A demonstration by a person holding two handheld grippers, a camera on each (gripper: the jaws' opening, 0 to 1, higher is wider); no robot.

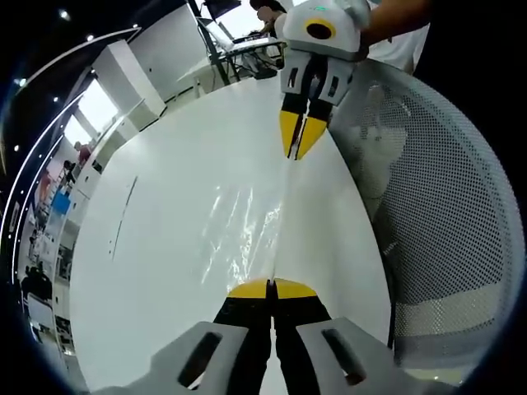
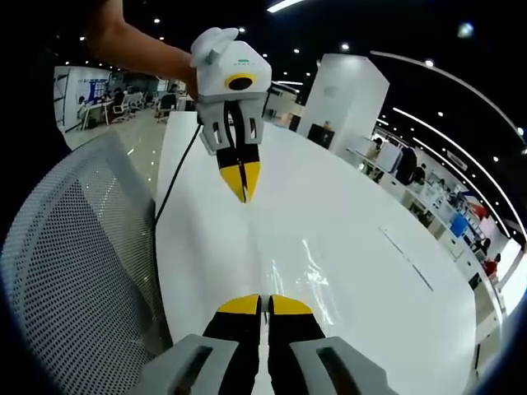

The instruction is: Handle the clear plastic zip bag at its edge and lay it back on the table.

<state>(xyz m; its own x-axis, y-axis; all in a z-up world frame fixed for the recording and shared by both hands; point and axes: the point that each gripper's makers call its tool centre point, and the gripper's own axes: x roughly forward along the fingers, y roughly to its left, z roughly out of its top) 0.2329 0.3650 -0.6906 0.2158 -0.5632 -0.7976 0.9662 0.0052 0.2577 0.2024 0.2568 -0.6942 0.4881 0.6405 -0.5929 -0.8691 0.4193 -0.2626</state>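
Observation:
The clear plastic zip bag [image 1: 247, 222] is stretched over the white table [image 1: 165, 247] between my two grippers, showing mostly as glints. In the left gripper view, my left gripper [image 1: 270, 288] is shut on the bag's near edge. My right gripper [image 1: 296, 146], held by a hand, is shut on the far edge. In the right gripper view, the bag [image 2: 306, 276] runs from my right gripper [image 2: 263, 304] toward my left gripper [image 2: 240, 188]. Both pairs of yellow tips are pressed together. Whether the bag touches the table I cannot tell.
A white mesh chair [image 1: 445, 206] stands close against the table edge, also seen as the chair [image 2: 74, 271] in the right gripper view. A black cable [image 2: 176, 177] hangs from the left gripper. Office desks and people fill the background.

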